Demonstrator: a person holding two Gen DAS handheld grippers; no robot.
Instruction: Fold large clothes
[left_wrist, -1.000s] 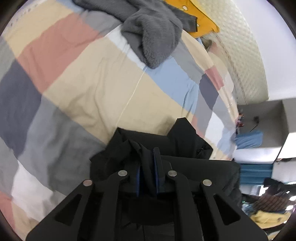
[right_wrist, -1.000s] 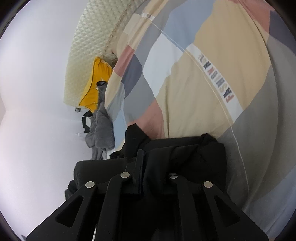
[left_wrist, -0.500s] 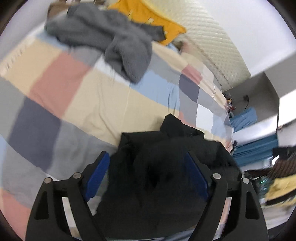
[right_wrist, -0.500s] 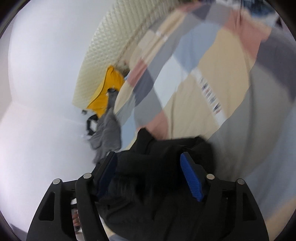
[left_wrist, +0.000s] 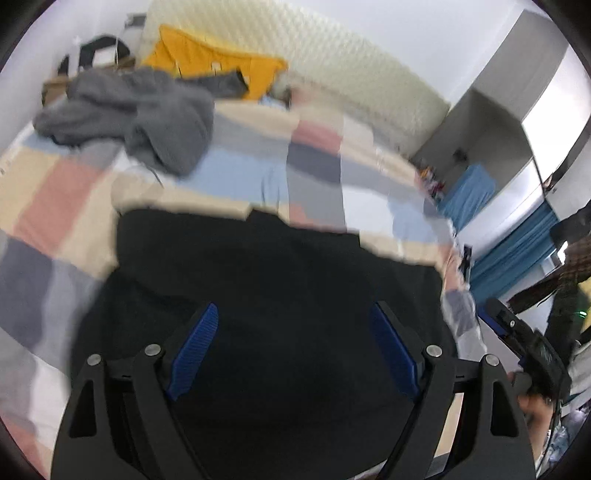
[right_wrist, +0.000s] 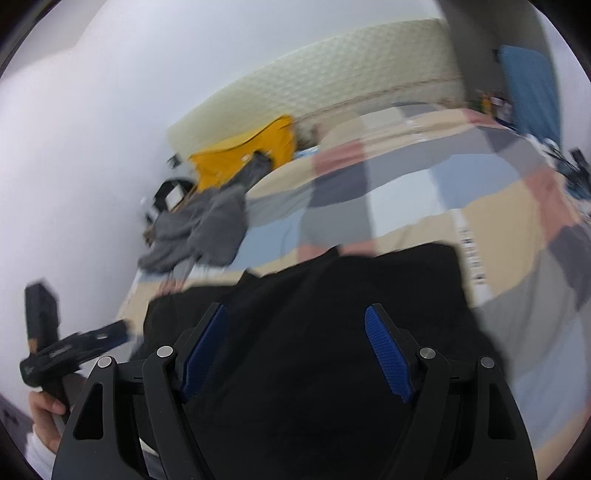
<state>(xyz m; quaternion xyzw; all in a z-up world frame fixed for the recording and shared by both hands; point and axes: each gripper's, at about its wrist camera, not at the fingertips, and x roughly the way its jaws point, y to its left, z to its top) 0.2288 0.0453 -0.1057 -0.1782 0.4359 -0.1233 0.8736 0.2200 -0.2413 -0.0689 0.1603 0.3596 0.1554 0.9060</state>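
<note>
Left wrist view: left gripper (left_wrist: 293, 347) and right gripper (right_wrist: 297, 347) gape empty above the black garment (left_wrist: 266, 295); soft, floppy, likely best pinched at corners.

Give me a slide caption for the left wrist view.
Left gripper open above the black garment on the patchwork bed, grey sweater beyond.

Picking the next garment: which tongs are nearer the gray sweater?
Left, as far as the views show. The gray sweater lies ahead-left of the left tongs; the right tongs sit farther off, on the black garment's other side.
</note>
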